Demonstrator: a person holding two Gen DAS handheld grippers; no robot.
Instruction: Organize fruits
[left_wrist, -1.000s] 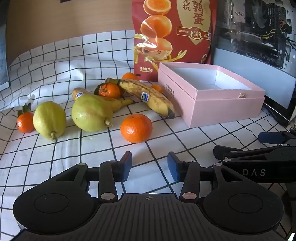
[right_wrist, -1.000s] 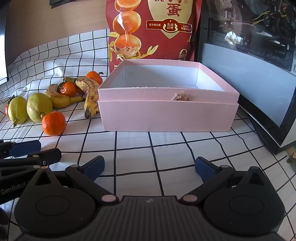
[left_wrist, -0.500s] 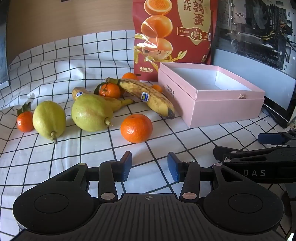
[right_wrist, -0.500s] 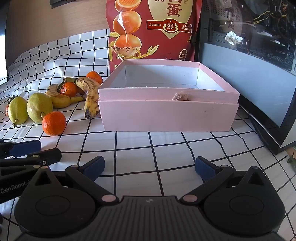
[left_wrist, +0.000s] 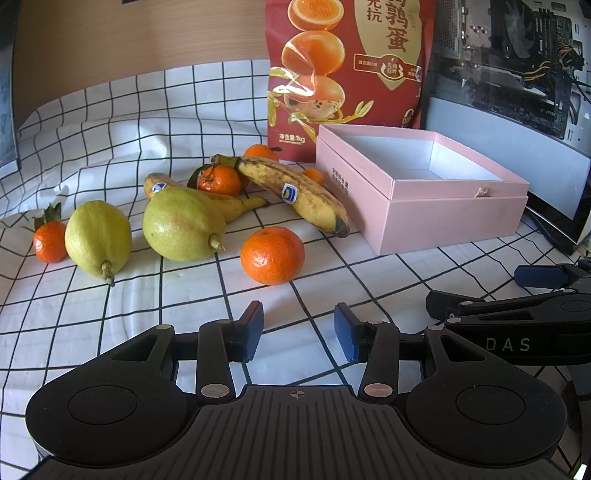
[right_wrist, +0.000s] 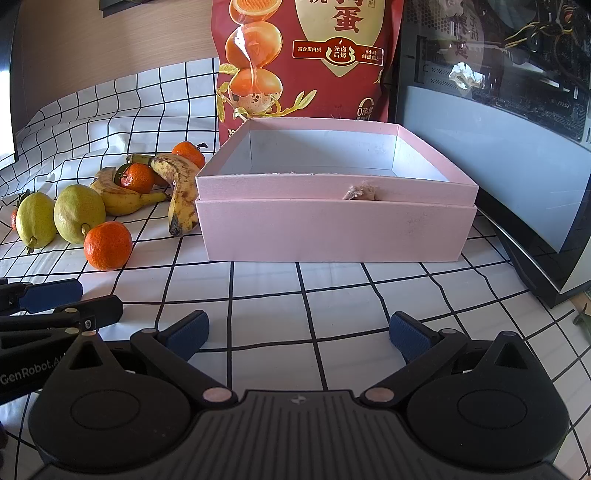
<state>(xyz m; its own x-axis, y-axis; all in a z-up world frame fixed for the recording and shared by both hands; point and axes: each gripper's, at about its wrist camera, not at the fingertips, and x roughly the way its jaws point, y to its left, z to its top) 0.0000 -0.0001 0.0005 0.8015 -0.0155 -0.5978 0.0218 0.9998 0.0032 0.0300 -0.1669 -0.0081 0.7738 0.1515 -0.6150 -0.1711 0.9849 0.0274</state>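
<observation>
Both the left gripper (left_wrist: 298, 330) and right gripper (right_wrist: 298, 334) hover with jaws apart, holding nothing. Fruit lies left of the box (left_wrist: 443, 218), probably empty. The near orange (left_wrist: 272, 255) could roll if nudged off-centre.

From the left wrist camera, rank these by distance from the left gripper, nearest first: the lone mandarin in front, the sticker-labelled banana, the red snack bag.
1. Lone mandarin: just ahead of the left gripper, whose jaws stand open and empty.
2. Sticker-labelled banana: farther back, its dark tip near the pink box.
3. Red snack bag: farthest, upright behind the box.
</observation>
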